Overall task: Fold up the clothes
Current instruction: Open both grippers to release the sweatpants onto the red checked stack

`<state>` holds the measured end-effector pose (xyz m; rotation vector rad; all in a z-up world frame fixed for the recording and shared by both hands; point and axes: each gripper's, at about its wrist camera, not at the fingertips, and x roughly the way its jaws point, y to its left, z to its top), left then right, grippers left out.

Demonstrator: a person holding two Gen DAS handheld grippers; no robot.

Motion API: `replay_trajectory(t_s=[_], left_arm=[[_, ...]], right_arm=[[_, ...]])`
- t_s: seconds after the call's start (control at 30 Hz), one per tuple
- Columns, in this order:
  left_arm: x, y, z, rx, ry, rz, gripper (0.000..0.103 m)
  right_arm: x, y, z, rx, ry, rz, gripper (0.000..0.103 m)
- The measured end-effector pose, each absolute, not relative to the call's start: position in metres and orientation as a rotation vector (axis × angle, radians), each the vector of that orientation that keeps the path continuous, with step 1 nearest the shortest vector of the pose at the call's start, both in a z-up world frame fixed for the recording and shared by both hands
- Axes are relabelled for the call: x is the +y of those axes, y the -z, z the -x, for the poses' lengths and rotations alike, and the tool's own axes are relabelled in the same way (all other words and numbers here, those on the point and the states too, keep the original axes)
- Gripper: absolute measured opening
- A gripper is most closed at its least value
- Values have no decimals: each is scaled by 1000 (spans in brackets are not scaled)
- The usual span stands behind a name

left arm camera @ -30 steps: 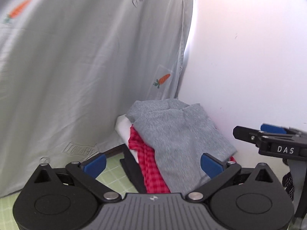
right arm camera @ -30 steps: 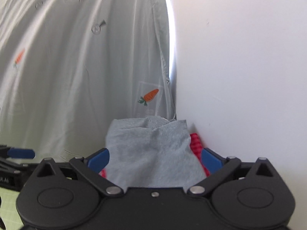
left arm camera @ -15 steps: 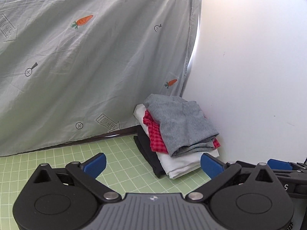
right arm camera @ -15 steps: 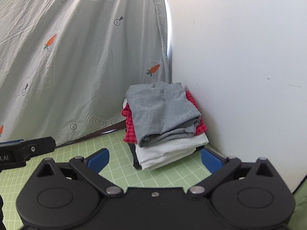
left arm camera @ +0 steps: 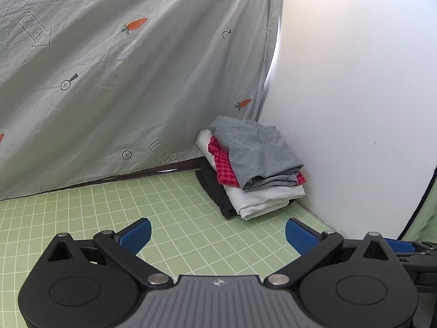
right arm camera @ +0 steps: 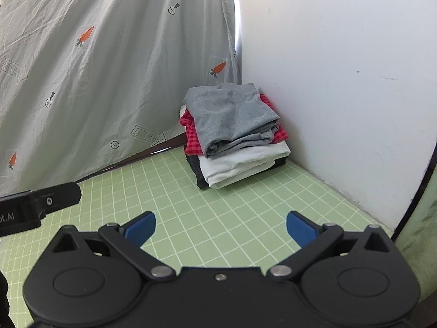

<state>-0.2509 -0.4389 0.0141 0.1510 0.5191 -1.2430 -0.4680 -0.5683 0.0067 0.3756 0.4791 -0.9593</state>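
Both my grippers have backed away from the stack point(left arm camera: 251, 164), left gripper point(left arm camera: 217, 231) and right gripper point(right arm camera: 220, 225) spread wide, empty. Folded clothes rest in the mat's point(right arm camera: 218, 213) far corner. Next: fetch another garment.

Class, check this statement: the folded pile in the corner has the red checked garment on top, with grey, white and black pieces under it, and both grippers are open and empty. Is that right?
Not quite. The grey garment lies on top; the red checked garment sits beneath it, above the white piece and black piece, as the right wrist view shows. Both the left gripper and right gripper are open and empty.
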Motion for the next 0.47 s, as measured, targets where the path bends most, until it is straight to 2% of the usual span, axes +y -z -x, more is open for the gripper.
replay_trajectory(t_s=[0.47], left_arm=[[-425, -17, 259, 522, 1254, -148, 103]], right_arm=[[-557, -9, 473, 481, 963, -368, 103]])
